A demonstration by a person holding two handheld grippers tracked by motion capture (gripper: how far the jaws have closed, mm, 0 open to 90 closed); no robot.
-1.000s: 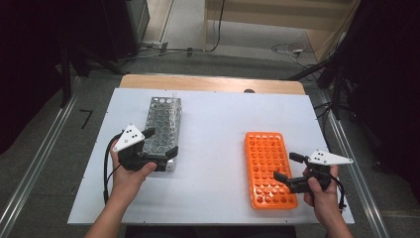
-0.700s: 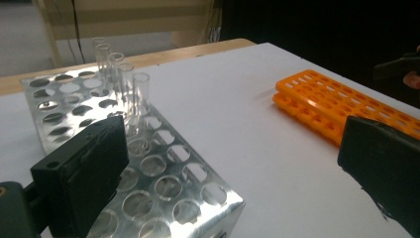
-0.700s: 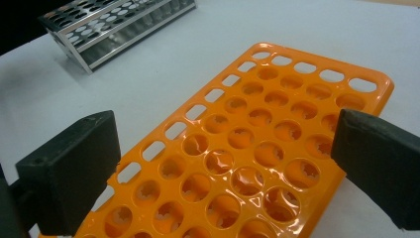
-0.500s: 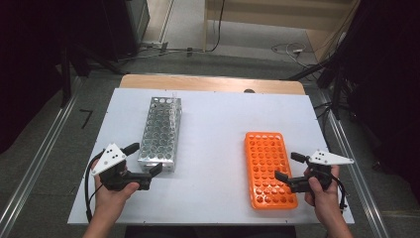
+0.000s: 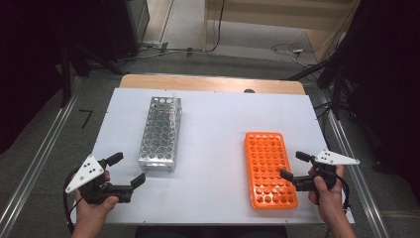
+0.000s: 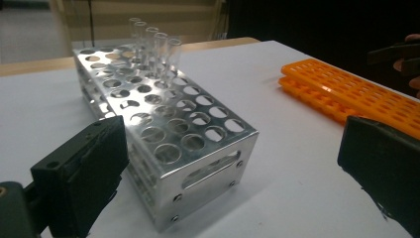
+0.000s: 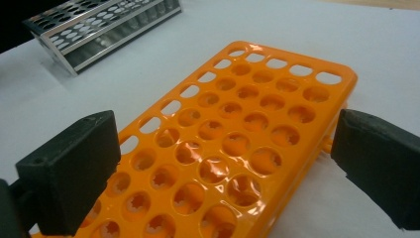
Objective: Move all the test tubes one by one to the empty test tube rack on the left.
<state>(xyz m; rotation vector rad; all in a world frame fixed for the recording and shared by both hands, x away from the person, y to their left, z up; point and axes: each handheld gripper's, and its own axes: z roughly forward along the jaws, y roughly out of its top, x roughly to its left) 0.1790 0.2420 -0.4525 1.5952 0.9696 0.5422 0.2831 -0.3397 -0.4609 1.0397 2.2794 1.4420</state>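
Metal rack (image 5: 160,135) is standing on the left half of the white table (image 5: 218,124), holding clear tubes (image 6: 153,42) at its far end. Left gripper (image 5: 125,171) is hovering open just near of it, empty. Orange rack (image 5: 269,168) is lying to the right; right gripper (image 5: 296,165) is gaping open beside its right edge.

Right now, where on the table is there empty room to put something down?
The widest bare patch lies between the metal rack and the orange rack. The far strip of the white table beyond the orange rack is free too. The near corners are crowded by the left tongs and right tongs.
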